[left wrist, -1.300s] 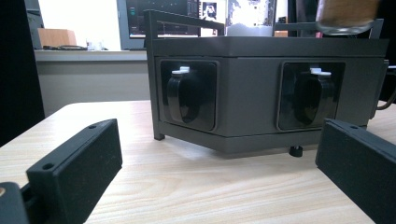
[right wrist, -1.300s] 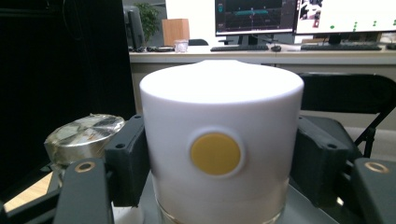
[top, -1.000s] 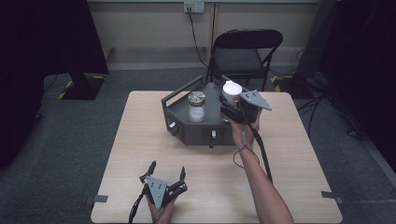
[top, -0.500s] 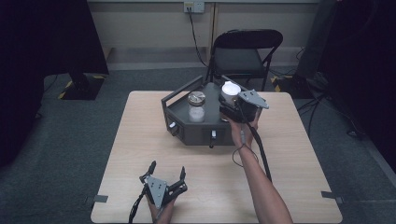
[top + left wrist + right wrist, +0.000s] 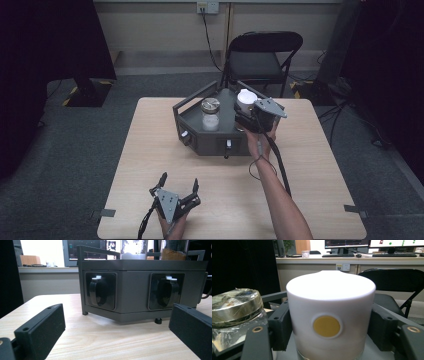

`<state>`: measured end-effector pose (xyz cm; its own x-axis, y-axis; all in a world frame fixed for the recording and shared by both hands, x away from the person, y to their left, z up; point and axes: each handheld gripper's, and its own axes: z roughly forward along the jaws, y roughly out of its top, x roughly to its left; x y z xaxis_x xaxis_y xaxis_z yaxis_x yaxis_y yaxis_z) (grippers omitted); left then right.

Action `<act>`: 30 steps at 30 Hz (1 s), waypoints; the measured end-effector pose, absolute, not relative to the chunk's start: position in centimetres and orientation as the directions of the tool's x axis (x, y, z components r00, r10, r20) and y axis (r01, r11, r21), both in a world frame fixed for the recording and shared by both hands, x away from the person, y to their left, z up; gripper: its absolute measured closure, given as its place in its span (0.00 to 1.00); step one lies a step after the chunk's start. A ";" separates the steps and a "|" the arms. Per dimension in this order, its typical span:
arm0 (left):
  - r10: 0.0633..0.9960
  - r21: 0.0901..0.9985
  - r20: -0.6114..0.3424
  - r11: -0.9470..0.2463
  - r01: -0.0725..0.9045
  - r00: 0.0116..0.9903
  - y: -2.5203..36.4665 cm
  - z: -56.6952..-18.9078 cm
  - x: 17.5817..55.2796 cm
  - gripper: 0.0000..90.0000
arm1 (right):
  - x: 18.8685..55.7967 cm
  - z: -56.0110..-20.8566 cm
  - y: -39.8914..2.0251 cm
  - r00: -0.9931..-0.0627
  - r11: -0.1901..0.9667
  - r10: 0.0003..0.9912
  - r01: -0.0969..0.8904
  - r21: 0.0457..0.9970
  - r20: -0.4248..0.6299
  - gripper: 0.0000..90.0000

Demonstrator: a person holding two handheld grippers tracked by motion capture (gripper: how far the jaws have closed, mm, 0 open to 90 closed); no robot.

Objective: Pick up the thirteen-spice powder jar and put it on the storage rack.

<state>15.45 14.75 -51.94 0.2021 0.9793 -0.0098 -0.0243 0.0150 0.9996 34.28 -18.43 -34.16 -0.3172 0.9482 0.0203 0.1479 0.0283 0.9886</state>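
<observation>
1. Right gripper view: right gripper (image 5: 329, 340) fingers (image 5: 279, 327) clamp the white-lidded jar (image 5: 330, 315), at two o'clock on the dark tray (image 5: 200, 142).
2. Grasp made; lifting it remains.
3. Left gripper (image 5: 177, 192) rests wide open on the bench (image 5: 310, 170), empty.

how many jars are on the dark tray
2: a glass jar with a metal lid at the tray's middle, and a white-capped jar to its right, clamped in the right tongs.

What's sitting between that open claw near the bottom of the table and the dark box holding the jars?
Nothing: in the high view, only bare tabletop separates the left gripper from the dark box. The left gripper view agrees.
</observation>
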 end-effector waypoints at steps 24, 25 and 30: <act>0.979 1.000 -0.010 0.015 -0.024 0.202 14.7 -51.9 15.5 0.00 | 34.2 -34.1 -18.3 -0.312 0.029 0.950 0.154 0.988 0.020 0.32; 0.979 1.000 -0.010 0.015 -0.024 0.202 14.7 -51.9 15.5 0.00 | 34.2 -34.1 -18.3 -0.313 0.030 0.950 0.152 0.988 0.019 0.32; 0.979 1.000 -0.010 0.015 -0.024 0.202 14.7 -51.9 15.5 0.00 | 34.2 -34.4 -18.4 -0.302 -0.011 0.952 0.140 0.990 0.053 0.14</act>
<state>15.45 14.74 -51.93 0.2016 0.9794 -0.0101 -0.0241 0.0153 0.9996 34.24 -18.45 -34.36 -0.3020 0.9518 0.0533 0.1395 -0.0112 0.9902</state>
